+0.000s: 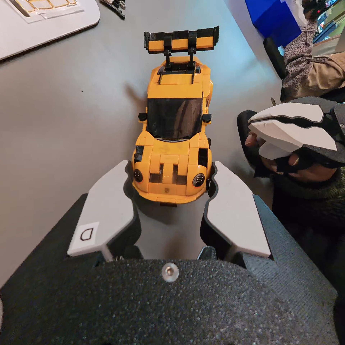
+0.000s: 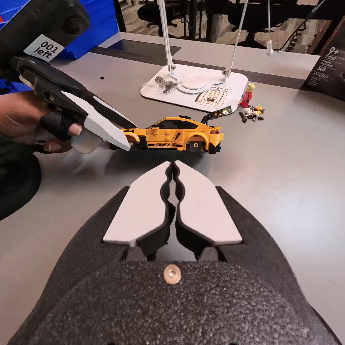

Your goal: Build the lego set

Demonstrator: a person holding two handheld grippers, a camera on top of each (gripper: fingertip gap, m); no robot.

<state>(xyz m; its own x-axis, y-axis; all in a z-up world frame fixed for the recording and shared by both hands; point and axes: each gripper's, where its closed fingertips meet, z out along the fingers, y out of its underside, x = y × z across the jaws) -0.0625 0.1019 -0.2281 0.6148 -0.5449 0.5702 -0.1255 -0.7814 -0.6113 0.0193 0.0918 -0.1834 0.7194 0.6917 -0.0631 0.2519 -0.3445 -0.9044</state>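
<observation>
Blue plastic shows at the far left of the right wrist view, a bin (image 2: 104, 28) standing behind the left gripper (image 2: 127, 138); what is in it cannot be seen. That gripper's fingers are spread around the nose of the yellow lego car (image 2: 173, 134), one finger on each side of the front bumper, pinching it. The car sits on the grey table (image 2: 280, 177), wheel arches bare of wheels, black and yellow wing raised at the rear. Just in front of the car's side, the right gripper (image 2: 172, 163) hovers with fingers pressed together, holding nothing. Behind, a white stand base (image 2: 237, 78) carries a clear bag of small parts (image 2: 164, 83) and a sticker sheet (image 2: 212, 96). Right of it stands a red minifigure (image 2: 247, 95) beside loose small pieces (image 2: 252, 114); a dark box (image 2: 328, 61) rests at the far right
</observation>
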